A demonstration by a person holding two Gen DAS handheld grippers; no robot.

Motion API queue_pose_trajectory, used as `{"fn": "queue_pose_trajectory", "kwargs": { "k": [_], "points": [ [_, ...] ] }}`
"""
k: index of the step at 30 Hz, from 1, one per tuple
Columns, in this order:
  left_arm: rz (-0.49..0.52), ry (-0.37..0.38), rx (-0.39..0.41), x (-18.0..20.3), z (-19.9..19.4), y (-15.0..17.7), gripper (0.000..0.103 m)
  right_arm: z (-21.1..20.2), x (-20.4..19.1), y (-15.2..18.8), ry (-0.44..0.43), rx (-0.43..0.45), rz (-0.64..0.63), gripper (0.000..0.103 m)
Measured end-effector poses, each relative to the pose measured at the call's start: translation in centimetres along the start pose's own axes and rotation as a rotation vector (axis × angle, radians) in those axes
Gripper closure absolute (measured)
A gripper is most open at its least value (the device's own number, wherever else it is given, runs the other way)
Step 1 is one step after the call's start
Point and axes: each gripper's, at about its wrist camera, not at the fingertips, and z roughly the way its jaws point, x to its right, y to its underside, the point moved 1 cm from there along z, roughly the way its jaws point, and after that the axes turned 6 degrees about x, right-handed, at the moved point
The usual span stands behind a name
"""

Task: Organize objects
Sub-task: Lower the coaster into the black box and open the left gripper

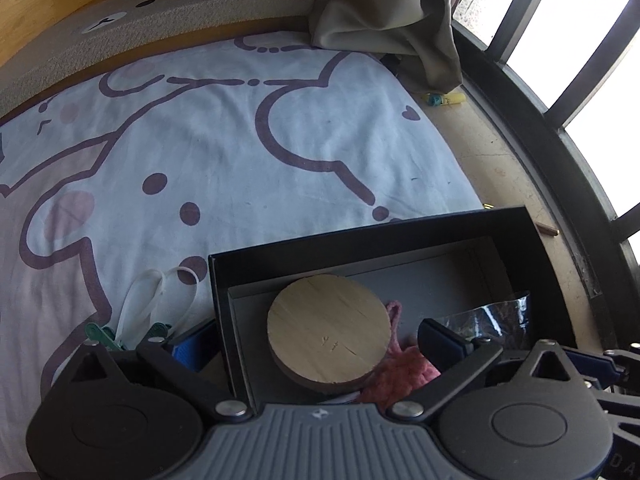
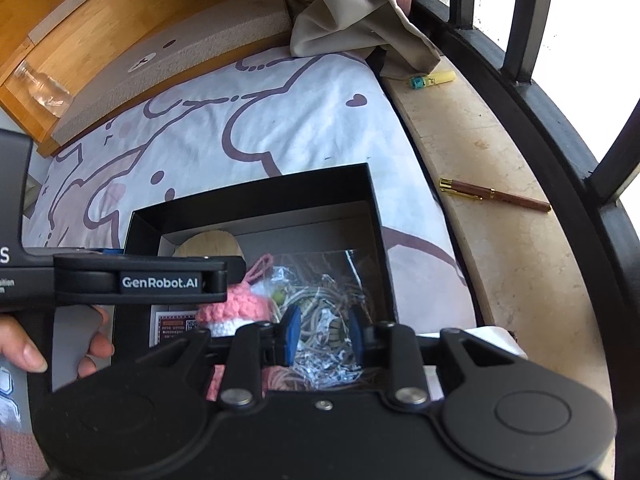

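A black open box (image 1: 372, 236) lies on the bed, also in the right wrist view (image 2: 256, 196). Inside it are a round wooden disc (image 1: 328, 326), a pink crochet toy (image 1: 400, 372) (image 2: 228, 308) and a clear plastic bag (image 2: 324, 300) of cords. My left gripper (image 1: 308, 344) is open wide, one finger outside the box's left wall, one inside, the disc between them but not gripped. My right gripper (image 2: 324, 334) is partly open, its blue pads on either side of the plastic bag, not clamping it.
A white cord with green clips (image 1: 136, 320) lies on the printed bedsheet (image 1: 200, 140) left of the box. A brown pen (image 2: 492, 194) and a yellow highlighter (image 2: 434, 79) lie on the stone sill by the black window bars. A beige curtain (image 1: 384, 12) hangs behind.
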Motion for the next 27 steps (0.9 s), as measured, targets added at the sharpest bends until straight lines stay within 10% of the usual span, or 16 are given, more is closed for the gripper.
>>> {"fn": "queue_pose_trajectory", "kwargs": {
  "k": [9, 27],
  "points": [
    [0.01, -0.113, 0.006, -1.1, 0.2, 0.1, 0.0, 0.1, 0.0, -0.1, 0.008, -0.005, -0.009, 0.075],
    [-0.01, -0.069, 0.06, -1.5, -4.6, 0.5, 0.0, -3.4, -1.1, 0.0, 0.031, 0.082, 0.018, 0.065]
  ]
}}
